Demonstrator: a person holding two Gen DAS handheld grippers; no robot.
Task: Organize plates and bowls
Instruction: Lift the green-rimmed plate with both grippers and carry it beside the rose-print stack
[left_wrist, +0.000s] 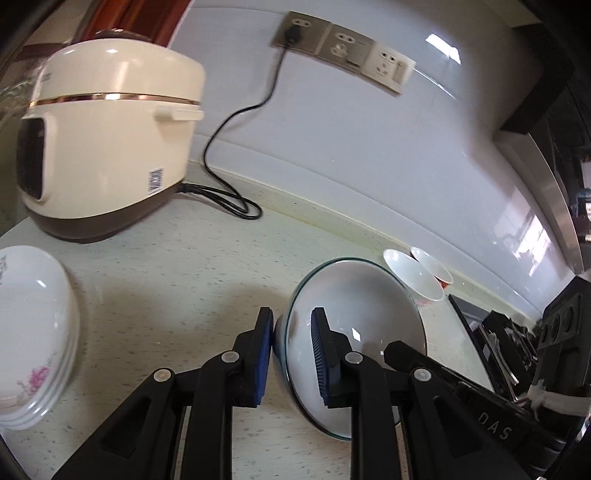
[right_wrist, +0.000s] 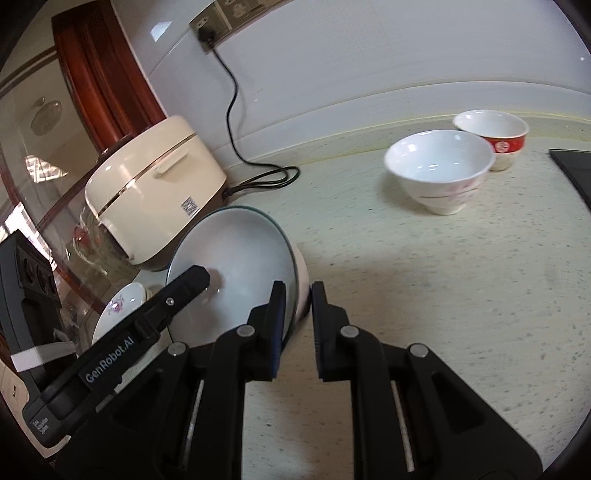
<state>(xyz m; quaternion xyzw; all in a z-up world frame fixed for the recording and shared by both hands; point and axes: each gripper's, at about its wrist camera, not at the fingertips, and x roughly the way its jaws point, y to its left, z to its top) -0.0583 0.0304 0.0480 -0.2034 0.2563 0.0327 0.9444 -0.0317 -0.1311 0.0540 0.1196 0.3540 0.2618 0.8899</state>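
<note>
A white bowl with a dark green rim (left_wrist: 354, 314) (right_wrist: 236, 266) hangs tilted on its side just above the counter, held from both sides. My left gripper (left_wrist: 291, 325) is shut on its wall, one pad inside and one outside. From the opposite side my right gripper (right_wrist: 297, 295) is shut on the rim in the same way. A stack of flowered white plates (left_wrist: 33, 332) (right_wrist: 118, 306) lies at the left. A plain white bowl (left_wrist: 410, 273) (right_wrist: 439, 166) and a red-banded bowl (left_wrist: 436, 271) (right_wrist: 495, 133) stand upright, touching, near the wall.
A cream rice cooker (left_wrist: 107, 140) (right_wrist: 155, 192) stands at the back left, its black cord (left_wrist: 229, 199) looped on the speckled counter (right_wrist: 443, 295) and plugged into the wall. A black stove top (right_wrist: 572, 166) borders the right. Glassware (right_wrist: 88, 243) sits beside the cooker.
</note>
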